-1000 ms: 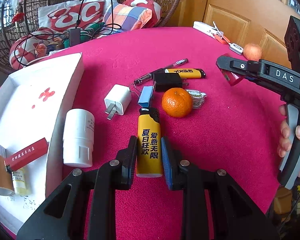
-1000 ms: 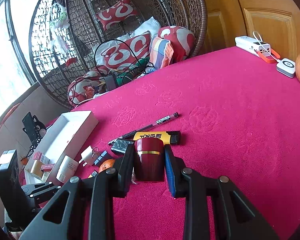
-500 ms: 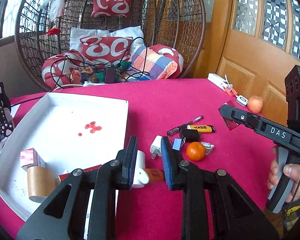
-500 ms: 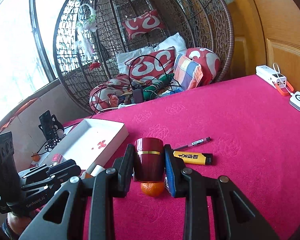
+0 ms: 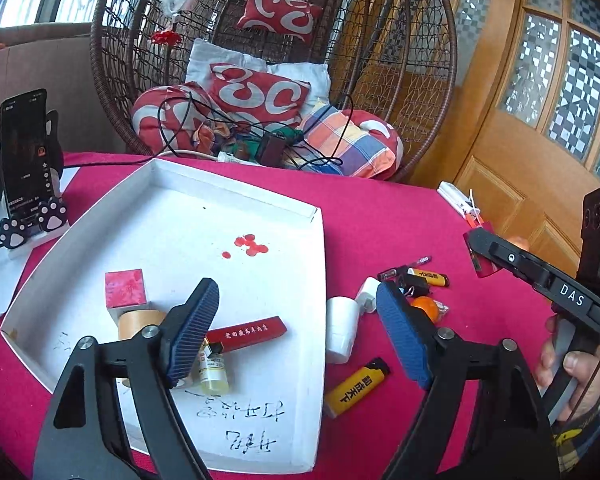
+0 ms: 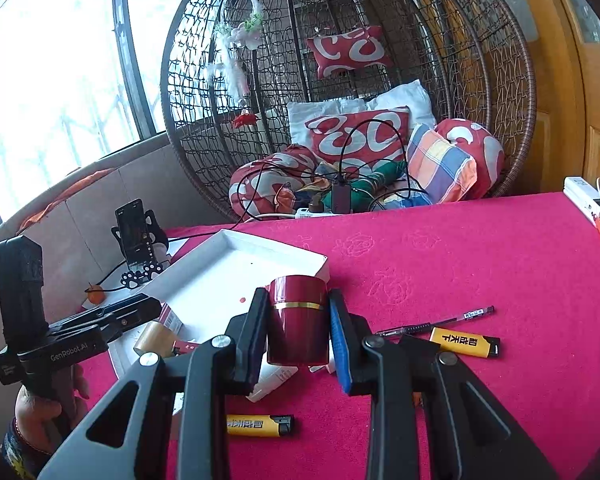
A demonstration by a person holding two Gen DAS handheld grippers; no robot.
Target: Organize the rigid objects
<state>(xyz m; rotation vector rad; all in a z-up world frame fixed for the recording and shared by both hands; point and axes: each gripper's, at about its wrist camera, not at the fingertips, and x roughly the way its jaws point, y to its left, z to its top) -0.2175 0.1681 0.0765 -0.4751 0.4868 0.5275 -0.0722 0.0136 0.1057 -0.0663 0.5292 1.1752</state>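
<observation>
Now that the left gripper [image 5: 298,330] is opening with nothing between its pads, the yellow lighter [image 5: 357,387] it gripped a second ago lies on the red tablecloth [image 5: 400,216], just outside the white tray [image 5: 318,280]. The drop missed, so that lighter needs regrasping, while the right gripper [image 6: 298,340] stays clenched on the dark red canister [image 6: 298,320].

Each camera looks forward and down along its own tool, close above the tabletop [image 5: 380,216]; both share the white tray [image 5: 260,208] ahead.
</observation>
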